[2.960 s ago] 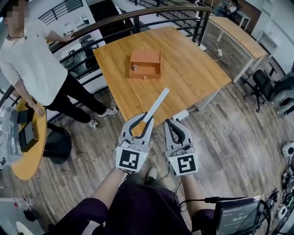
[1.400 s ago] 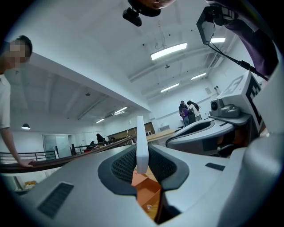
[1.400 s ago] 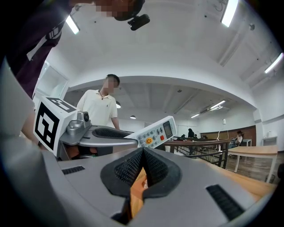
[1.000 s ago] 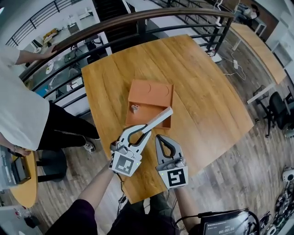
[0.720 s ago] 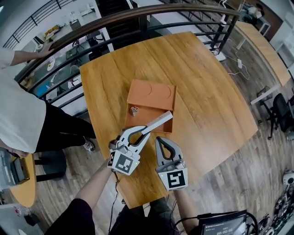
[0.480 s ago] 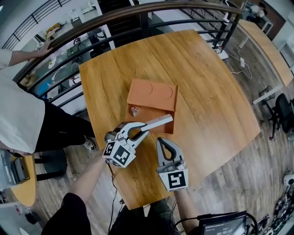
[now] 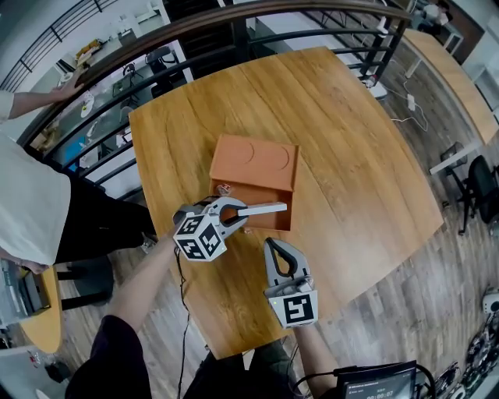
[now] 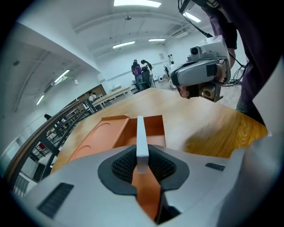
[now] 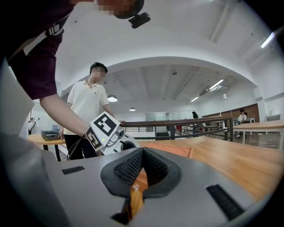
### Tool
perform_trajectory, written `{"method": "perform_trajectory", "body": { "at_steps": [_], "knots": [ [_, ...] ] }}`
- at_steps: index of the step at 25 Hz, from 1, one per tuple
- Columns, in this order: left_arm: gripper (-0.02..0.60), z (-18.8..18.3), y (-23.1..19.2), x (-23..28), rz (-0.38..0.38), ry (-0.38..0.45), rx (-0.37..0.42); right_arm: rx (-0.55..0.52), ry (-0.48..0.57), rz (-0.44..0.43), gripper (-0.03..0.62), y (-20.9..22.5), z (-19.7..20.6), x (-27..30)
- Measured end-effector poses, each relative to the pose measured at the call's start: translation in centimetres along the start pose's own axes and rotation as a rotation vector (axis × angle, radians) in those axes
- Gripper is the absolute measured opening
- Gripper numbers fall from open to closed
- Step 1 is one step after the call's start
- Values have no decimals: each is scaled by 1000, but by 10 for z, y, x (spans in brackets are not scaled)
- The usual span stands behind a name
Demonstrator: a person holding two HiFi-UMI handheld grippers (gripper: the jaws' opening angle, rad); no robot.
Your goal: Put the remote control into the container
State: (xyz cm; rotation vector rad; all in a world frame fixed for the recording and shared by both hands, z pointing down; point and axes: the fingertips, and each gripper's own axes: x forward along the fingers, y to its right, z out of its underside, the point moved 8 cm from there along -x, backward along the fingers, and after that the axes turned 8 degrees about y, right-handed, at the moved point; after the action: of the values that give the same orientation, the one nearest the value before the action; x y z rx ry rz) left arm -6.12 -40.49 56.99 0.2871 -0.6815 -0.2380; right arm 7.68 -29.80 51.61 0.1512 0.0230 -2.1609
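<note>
Remote control (image 7: 265, 208) edge-on, markings unreadable (left tool (image 7: 234, 216) clamped)

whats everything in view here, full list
table: one, light wood, centre
container: one, orange, open, on the table's middle
remote control: one, white, slim, held level with its free end over the container's near part
railing: one, dark, curved, behind the table
second table: one, wood, upper right
small round table: one, yellow-brown, lower left
office chair: one, black, right edge
bystander: one, white shirt, left
left gripper: grey, shut on the remote control
right gripper: grey, jaws together, nothing between them, over the table's near edge
</note>
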Motion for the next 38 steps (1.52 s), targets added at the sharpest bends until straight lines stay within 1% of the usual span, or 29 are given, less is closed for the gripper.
{"method": "perform_trajectory", "body": {
  "at_steps": [6, 15, 22, 28, 31, 34, 38],
  "knots": [
    [81, 9, -8, 16, 32, -47, -32, 7, -3, 15, 15, 8, 2, -3],
    [81, 20, -10, 31, 35, -87, -48, 14, -1, 25, 15, 16, 6, -3],
    [81, 28, -10, 39, 55, -176, -45, 22, -4, 32, 15, 16, 7, -4],
    [81, 27, -10, 40, 58, -187, -55, 20, -4, 36, 15, 19, 4, -8],
    [85, 27, -10, 40, 68, -177, -76, 23, -4, 38, 15, 20, 4, -10],
    [129, 25, -11, 40, 87, -173, -108, 22, -7, 38, 15, 21, 6, -10],
    [147, 22, -11, 38, 108, -168, -116, 26, -6, 37, 15, 22, 6, -9]
  ]
}}
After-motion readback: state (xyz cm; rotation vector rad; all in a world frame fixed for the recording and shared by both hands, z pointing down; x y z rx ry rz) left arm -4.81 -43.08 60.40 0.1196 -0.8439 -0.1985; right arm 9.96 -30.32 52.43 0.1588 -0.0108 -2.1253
